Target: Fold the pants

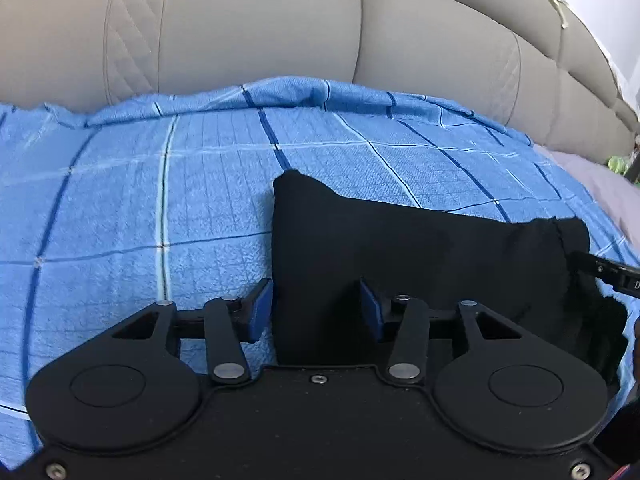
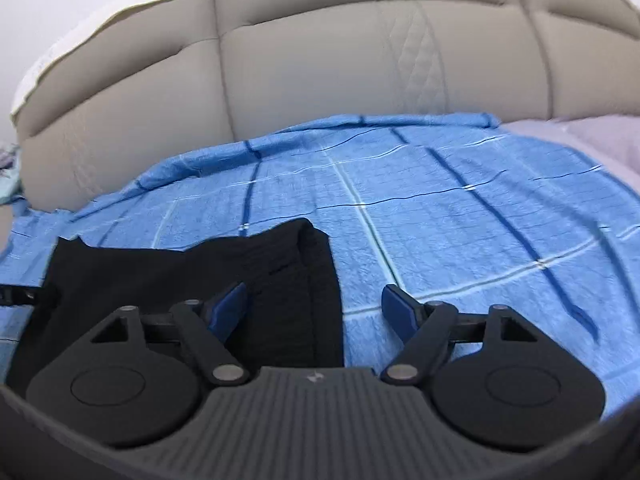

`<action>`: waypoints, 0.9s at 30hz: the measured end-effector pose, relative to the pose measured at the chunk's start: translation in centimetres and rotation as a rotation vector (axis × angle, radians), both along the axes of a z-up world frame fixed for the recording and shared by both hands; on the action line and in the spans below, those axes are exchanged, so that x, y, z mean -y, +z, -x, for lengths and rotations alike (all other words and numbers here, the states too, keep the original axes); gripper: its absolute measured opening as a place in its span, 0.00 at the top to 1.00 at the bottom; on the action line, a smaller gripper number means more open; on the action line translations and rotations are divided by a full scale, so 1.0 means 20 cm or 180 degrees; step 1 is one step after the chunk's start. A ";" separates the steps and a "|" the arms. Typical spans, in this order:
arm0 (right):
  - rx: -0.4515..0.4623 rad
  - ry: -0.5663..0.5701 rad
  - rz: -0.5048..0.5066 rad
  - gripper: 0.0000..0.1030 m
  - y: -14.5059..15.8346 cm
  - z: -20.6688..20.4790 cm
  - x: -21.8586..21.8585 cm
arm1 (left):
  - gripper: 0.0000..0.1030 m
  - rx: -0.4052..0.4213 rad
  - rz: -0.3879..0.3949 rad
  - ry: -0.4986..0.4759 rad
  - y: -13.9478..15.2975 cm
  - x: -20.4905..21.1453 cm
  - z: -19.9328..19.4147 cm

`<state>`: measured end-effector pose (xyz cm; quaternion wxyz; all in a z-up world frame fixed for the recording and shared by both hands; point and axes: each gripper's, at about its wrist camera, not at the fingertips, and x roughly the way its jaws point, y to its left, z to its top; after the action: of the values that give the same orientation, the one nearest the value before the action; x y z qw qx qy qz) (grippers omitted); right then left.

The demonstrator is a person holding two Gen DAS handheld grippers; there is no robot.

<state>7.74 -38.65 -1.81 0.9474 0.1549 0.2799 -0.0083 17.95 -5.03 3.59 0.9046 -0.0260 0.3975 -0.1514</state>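
Left tongs point(image 1: 316, 309) gaping apart, straddling pants' point(image 1: 400, 264) left edge, gripping nothing. Right tongs point(image 2: 316, 316) likewise apart, straddling pants' right edge. Black pants lying folded on blue sheet point(image 1: 140, 200), long axis running left-right between both tongs. Both tongs pointing forward toward headboard point(image 1: 260, 28) beyond.

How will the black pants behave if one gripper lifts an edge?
Probably floppy: the black pants lie in soft folds, so they would likely sag. Probably light, being thin cloth. The crinkled blue bedsheet may drag against them if pushed.
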 end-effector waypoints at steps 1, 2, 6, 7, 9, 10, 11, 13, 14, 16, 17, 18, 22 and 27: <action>-0.0013 0.0058 -0.0083 0.19 -0.01 -0.01 0.01 | 0.52 0.0020 0.0035 0.0006 -0.01 0.00 0.00; -0.0039 0.0132 -0.0169 0.25 -0.02 -0.02 0.02 | 0.51 0.0032 0.0051 -0.0006 -0.01 0.00 -0.01; -0.0036 0.0369 -0.0203 0.35 -0.05 -0.05 0.00 | 0.41 0.0080 0.0032 -0.0110 -0.02 0.04 -0.01; -0.0035 0.0401 -0.0165 0.35 -0.05 -0.04 -0.02 | 0.40 0.0091 0.0019 -0.0135 -0.02 0.05 -0.02; -0.0033 0.0447 -0.0012 0.35 -0.05 -0.04 -0.05 | 0.38 0.0114 -0.0004 -0.0201 -0.02 0.05 -0.02; -0.0025 0.0446 0.0016 0.35 -0.05 -0.03 -0.05 | 0.38 0.0112 -0.0002 -0.0218 -0.02 0.05 -0.02; -0.0011 0.0435 0.0006 0.35 -0.05 -0.03 -0.05 | 0.37 0.0104 0.0009 -0.0232 -0.02 0.05 -0.02; 0.0019 0.0369 -0.0012 0.27 -0.06 -0.04 -0.04 | 0.34 0.0087 0.0039 -0.0271 -0.02 0.05 -0.04; 0.0038 0.0360 -0.0017 0.27 -0.06 -0.06 -0.04 | 0.33 0.0087 0.0052 -0.0280 -0.03 0.06 -0.04; 0.0048 0.0413 0.0029 0.29 -0.06 -0.09 -0.04 | 0.28 0.0086 0.0074 -0.0285 -0.03 0.07 -0.06; 0.0049 0.0455 0.0010 0.33 -0.06 -0.10 -0.04 | 0.26 0.0080 0.0093 -0.0302 -0.03 0.08 -0.06; 0.0043 0.0469 -0.0017 0.34 -0.06 -0.10 -0.03 | 0.24 0.0077 0.0107 -0.0317 -0.03 0.08 -0.07; 0.0047 0.0536 -0.0086 0.37 -0.06 -0.08 -0.03 | 0.19 0.0111 0.0045 -0.0426 -0.04 0.11 -0.06; 0.0052 0.0726 -0.0206 0.37 -0.06 -0.04 -0.04 | 0.20 0.0023 0.0193 -0.0494 -0.03 0.04 -0.04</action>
<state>8.51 -37.77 -2.99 0.9390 0.1526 0.2881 0.1098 18.76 -5.84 2.98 0.8905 -0.0221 0.3902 -0.2331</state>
